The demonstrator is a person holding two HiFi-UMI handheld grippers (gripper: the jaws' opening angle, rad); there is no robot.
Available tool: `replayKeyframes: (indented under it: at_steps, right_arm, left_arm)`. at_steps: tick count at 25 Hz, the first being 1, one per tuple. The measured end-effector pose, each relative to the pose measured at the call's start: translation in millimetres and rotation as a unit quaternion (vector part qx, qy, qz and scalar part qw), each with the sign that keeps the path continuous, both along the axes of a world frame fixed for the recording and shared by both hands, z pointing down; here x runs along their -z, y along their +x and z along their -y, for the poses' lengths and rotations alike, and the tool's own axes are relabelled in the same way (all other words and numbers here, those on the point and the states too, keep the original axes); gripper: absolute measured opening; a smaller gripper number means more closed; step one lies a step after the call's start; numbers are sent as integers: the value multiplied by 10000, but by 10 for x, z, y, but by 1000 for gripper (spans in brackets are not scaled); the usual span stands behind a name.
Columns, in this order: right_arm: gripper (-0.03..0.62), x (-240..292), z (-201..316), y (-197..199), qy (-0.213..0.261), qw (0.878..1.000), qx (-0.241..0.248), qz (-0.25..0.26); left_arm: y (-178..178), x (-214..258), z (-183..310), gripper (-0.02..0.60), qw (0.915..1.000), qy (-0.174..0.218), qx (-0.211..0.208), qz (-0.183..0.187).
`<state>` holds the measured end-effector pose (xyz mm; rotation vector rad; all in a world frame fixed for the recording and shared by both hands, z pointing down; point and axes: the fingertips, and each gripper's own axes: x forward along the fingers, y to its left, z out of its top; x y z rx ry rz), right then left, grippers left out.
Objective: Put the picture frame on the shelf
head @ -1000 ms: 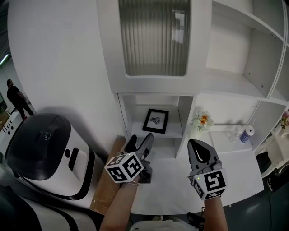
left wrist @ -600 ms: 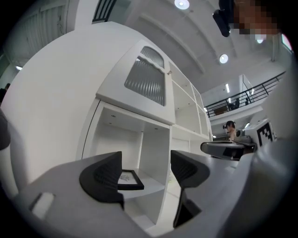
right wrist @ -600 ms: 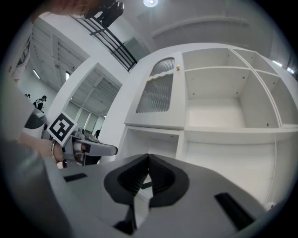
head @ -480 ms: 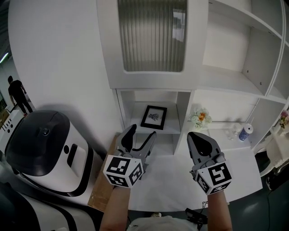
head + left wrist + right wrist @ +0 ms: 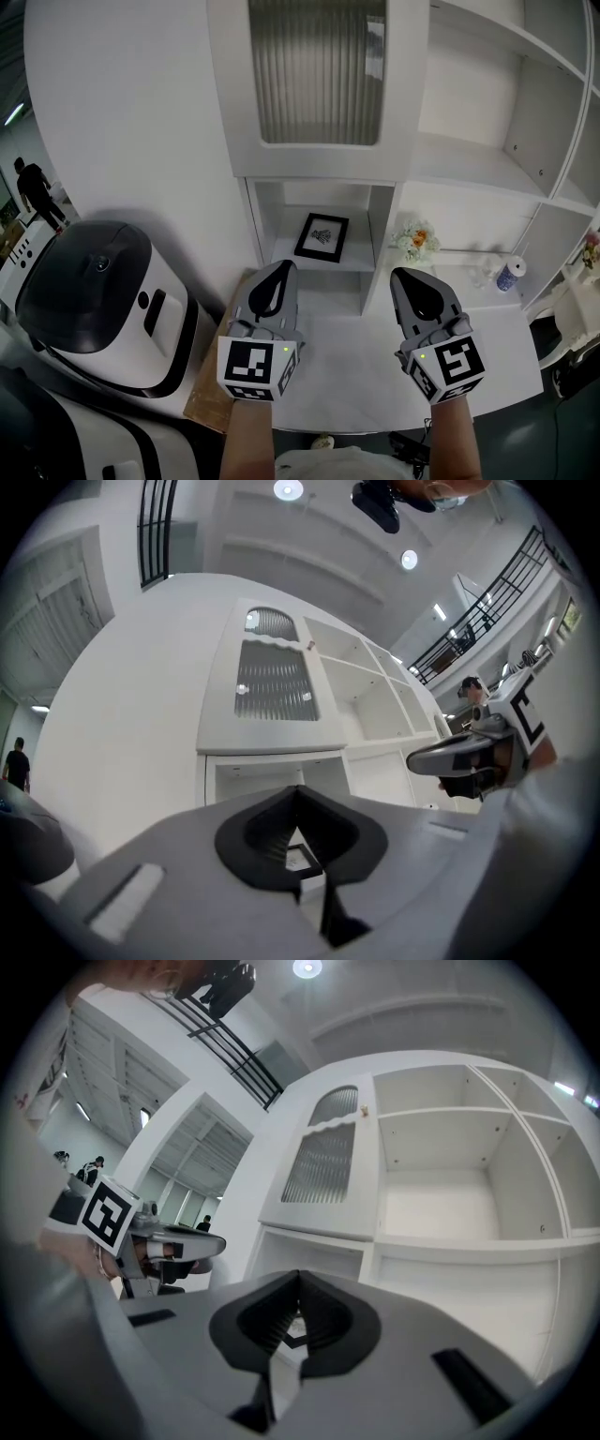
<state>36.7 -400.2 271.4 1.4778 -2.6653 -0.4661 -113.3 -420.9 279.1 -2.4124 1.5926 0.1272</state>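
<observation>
The black picture frame (image 5: 322,237) with a white print leans at the back of a low shelf compartment (image 5: 352,264) of the white shelving unit. Both grippers hang in front of that compartment, apart from the frame. My left gripper (image 5: 280,269) is shut; its jaws have just been closing, with nothing between them. My right gripper (image 5: 411,275) is shut and empty too. In the left gripper view the left gripper (image 5: 300,791) points at the shelving, and the right gripper (image 5: 441,757) shows at the right edge.
A white machine with a black domed top (image 5: 89,300) stands at the left. A wooden board (image 5: 217,380) lies beside it. Flowers (image 5: 417,240) and a blue-and-white can (image 5: 511,277) sit on the right ledge. A ribbed cabinet door (image 5: 319,70) is above.
The left gripper rose, rolled upright and its jaws went from wide open to shut on nothing. The right gripper lifted slightly. The frame stayed on its shelf.
</observation>
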Motion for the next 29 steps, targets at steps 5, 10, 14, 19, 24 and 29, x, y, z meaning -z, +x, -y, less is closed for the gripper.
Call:
replayKeyframes:
  at_steps: [5,10,14,19,24,29]
  right_arm:
    - [8,40,-147,-31,-32,10000,30,-18]
    - [8,113,-250,-59,29,10000,25,-34]
    - [8,157,-326,-29,68,10000,-34,51]
    - [8,224,-410,-4,176,9998,-77,42]
    - [8,215,-471,9,197,9997,-102,33]
    - [8,256,-488,-14,251,9996,-78,29]
  left_arm:
    - [-11,88,-144,9,9999,123,13,87]
    - [-30,181,-267,9,9996,228,16,142]
    - [-4,203,-340,9,9994,274,-29,205]
    - [5,293,-415,9,9991,399,-78,117]
    - [10,290,-481,9,9990,417,-113,93]
    - [-23,333,-508,9,9988,481,-94,60]
